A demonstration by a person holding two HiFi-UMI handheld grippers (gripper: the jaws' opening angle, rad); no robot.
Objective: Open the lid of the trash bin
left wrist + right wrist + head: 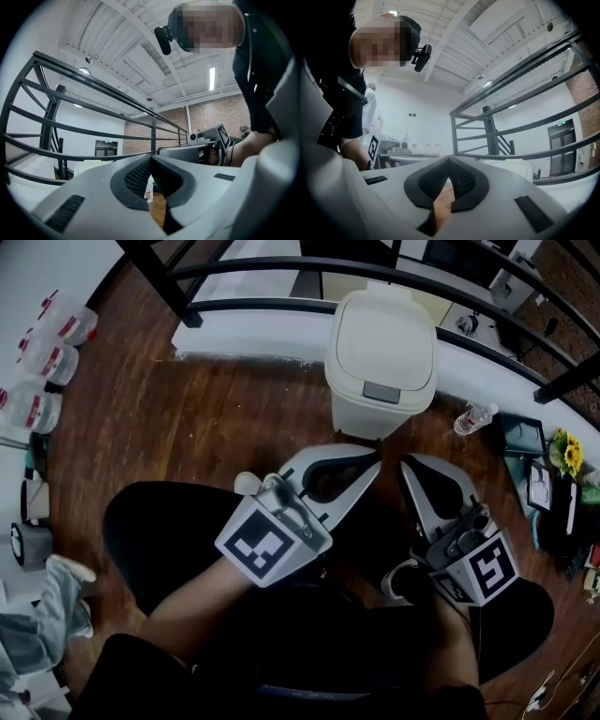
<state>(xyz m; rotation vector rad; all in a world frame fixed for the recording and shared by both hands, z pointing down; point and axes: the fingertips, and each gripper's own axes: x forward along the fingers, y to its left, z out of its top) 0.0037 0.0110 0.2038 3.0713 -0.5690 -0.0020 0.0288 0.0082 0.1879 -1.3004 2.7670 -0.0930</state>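
A cream trash bin (380,362) stands on the wood floor against the white ledge, lid down, with a grey latch (382,392) at its front edge. My left gripper (374,462) is shut and empty, its tips just short of the bin's base. Beside it my right gripper (406,466) is shut too, holding nothing. In the left gripper view the jaws (151,157) meet at the tip, with the right gripper (206,145) to the right. In the right gripper view the shut jaws (450,160) point past the bin's pale lid (508,165).
A black metal railing (281,268) runs over the white ledge (244,334) behind the bin. A clear water bottle (473,418) lies right of the bin. Plastic jugs (47,343) line the left; yellow flowers (566,453) and a frame (539,486) stand at the right.
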